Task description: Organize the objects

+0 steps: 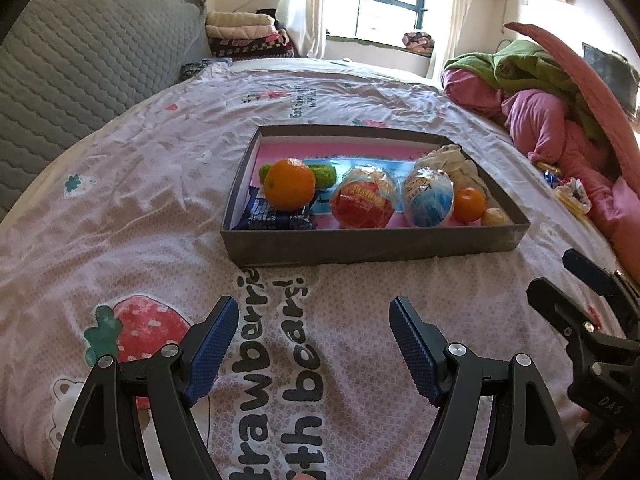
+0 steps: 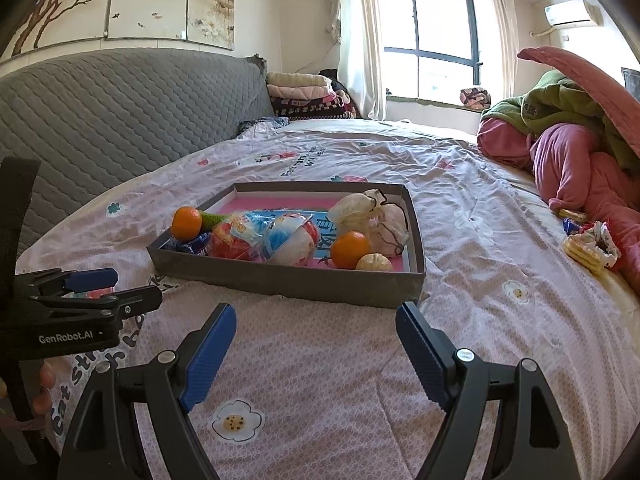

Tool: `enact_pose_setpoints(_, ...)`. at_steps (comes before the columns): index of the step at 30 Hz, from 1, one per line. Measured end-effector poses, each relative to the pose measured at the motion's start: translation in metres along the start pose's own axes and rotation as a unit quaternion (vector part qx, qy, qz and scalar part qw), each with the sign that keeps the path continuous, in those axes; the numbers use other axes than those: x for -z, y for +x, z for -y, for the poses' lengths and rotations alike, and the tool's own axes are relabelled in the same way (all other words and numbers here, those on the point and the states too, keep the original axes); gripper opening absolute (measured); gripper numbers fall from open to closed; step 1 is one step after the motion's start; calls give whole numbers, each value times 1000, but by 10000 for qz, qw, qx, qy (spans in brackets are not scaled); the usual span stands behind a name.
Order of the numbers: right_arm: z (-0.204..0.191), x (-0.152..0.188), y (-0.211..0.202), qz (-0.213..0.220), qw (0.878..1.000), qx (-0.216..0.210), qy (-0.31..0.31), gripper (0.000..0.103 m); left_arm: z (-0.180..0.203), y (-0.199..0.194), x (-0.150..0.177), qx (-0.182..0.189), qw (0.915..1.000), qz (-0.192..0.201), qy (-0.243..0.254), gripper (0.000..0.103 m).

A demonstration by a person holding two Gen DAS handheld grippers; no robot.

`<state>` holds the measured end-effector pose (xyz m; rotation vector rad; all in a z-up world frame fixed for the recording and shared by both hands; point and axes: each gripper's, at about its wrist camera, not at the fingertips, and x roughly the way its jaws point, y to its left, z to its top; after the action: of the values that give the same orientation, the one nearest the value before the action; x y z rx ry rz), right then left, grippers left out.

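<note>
Grippers idle short of grey tray (image 2: 280,282); left gripper (image 1: 312,348) jaws apart, empty; right gripper (image 2: 316,354) likewise; tray already holds oranges and wrapped balls; leftover snacks (image 2: 588,246) lie far right by the bedding; next likely reach there.

The bed (image 1: 140,200) – pink printed sheet – carries a grey tray (image 1: 360,246), piled clothes (image 1: 552,120) and stray snacks (image 2: 580,252).

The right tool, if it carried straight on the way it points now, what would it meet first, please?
Probably the near wall of the grey tray, straight ahead of the open right tool; only bare bedsheet lies between. Depth is unclear, so it might touch the sheet first.
</note>
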<state>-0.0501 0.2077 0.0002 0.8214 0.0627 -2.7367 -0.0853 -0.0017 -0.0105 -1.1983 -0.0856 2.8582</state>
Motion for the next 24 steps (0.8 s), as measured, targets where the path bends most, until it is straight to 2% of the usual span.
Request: enact_pose_setpoints(24,-7,11,1,-19,9999,106,59,82,-1,2,2,21,9997,225,20,79)
